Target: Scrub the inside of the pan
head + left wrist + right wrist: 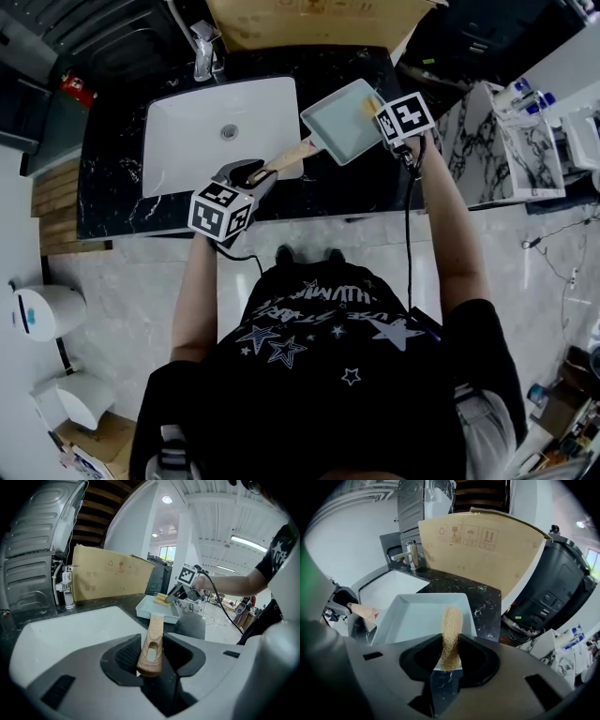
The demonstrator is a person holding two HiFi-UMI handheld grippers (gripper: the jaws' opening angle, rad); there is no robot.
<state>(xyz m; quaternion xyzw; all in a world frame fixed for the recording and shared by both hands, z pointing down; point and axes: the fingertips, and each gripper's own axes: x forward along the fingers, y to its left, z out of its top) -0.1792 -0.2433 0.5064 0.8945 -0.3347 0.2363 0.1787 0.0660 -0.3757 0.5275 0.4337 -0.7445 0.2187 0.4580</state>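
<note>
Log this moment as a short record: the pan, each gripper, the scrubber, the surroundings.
pan: pale, rectangular, with a wooden handle; over the dark counter, just right of the white sink
left gripper: shut on the handle
right gripper: shut on a tan scrub pad
scrub pad position: tip over the pan's inside, near its right side
behind: cardboard box, faucet

All three views on pan [339, 127]

Smooth matt pale pan [342, 122] with wooden handle [286, 157]; rough fibrous scrubber [451, 634]; glossy black veined-stone surface [347, 187]; shiny metal tap [203, 52].
</note>
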